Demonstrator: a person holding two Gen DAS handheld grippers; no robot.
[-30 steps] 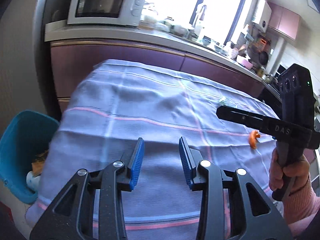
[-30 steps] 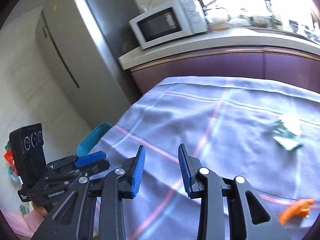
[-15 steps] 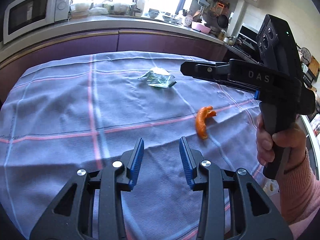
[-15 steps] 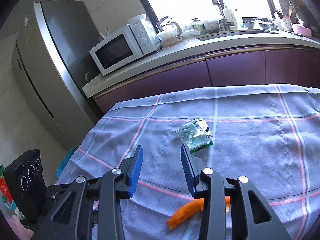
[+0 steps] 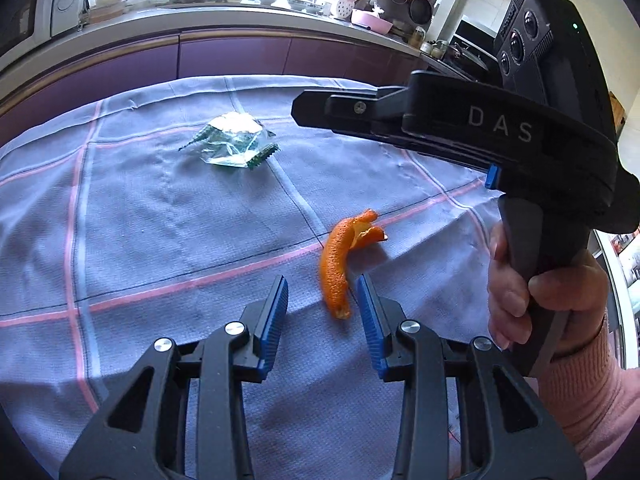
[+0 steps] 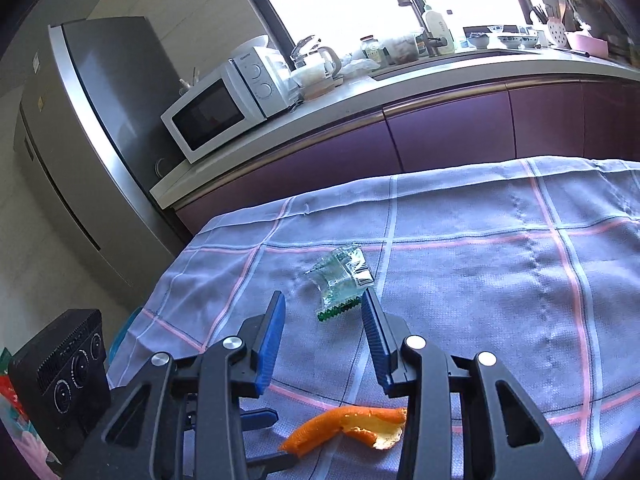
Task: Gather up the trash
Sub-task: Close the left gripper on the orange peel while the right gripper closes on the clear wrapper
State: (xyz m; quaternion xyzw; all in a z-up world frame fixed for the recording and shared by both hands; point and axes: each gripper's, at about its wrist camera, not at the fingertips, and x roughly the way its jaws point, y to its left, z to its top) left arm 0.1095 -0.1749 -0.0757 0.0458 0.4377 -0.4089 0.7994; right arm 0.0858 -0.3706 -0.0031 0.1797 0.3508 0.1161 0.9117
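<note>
An orange peel (image 5: pixel 340 256) lies on the checked tablecloth (image 5: pixel 160 216); it also shows under my right gripper in the right wrist view (image 6: pixel 344 428). My left gripper (image 5: pixel 322 312) is open and empty, its jaws on either side of the peel's near end. A crumpled clear and green wrapper (image 5: pixel 230 142) lies farther back; in the right wrist view the wrapper (image 6: pixel 342 284) sits just beyond my right gripper (image 6: pixel 324 320), which is open and empty. The right gripper's body (image 5: pixel 480 128) hangs over the table's right side.
A purple kitchen counter (image 6: pixel 440 120) runs behind the table, with a white microwave (image 6: pixel 224 104) and a kettle. A steel fridge (image 6: pixel 92 128) stands at the left. A blue bin's edge (image 6: pixel 120 340) shows beside the table's left edge.
Both grippers have swung right from the table's left end and the blue bin. My left gripper has closed in on the orange peel, my right gripper on the wrapper. Both stayed open.
</note>
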